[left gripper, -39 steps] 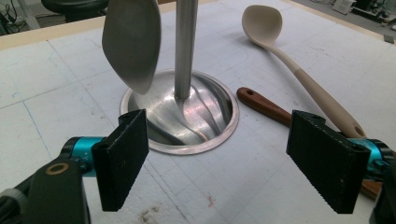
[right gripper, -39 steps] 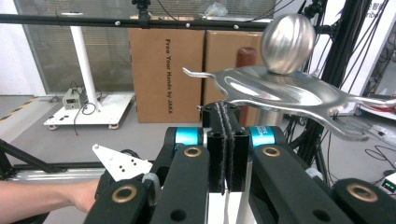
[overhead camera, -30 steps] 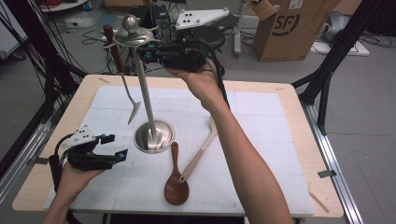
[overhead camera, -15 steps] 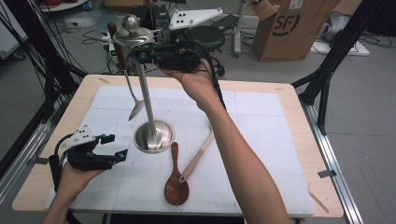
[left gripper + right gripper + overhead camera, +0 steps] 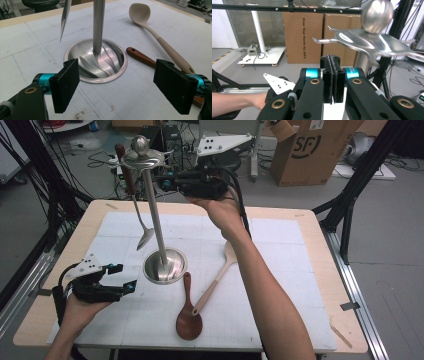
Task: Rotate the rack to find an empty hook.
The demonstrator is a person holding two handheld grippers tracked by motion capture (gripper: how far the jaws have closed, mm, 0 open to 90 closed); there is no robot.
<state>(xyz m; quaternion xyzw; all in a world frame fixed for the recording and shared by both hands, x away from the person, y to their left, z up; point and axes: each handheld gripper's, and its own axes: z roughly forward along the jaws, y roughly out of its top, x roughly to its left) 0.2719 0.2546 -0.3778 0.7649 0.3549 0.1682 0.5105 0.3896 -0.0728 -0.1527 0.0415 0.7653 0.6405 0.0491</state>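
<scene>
A steel utensil stand (image 5: 164, 266) rises from its round base at the table's middle to a hooked top with a ball (image 5: 140, 143). A metal utensil with a dark handle (image 5: 136, 202) hangs from a hook on its left. My right gripper (image 5: 167, 181) is held high beside the stand's top, jaws pressed together on nothing (image 5: 333, 82); the hooked top (image 5: 367, 40) lies just beyond them, to the right. My left gripper (image 5: 122, 277) rests low at the front left, open and facing the base (image 5: 96, 60).
A dark wooden spoon (image 5: 189, 317) and a beige spoon (image 5: 220, 275) lie on the white mat right of the base. Both show in the left gripper view, beige spoon (image 5: 150, 27) and brown handle (image 5: 140, 56). Cardboard boxes (image 5: 320, 150) stand beyond the table.
The right gripper has shifted only slightly beside the stand's top, and the hanging utensil sways a little. The left gripper has stayed put.
</scene>
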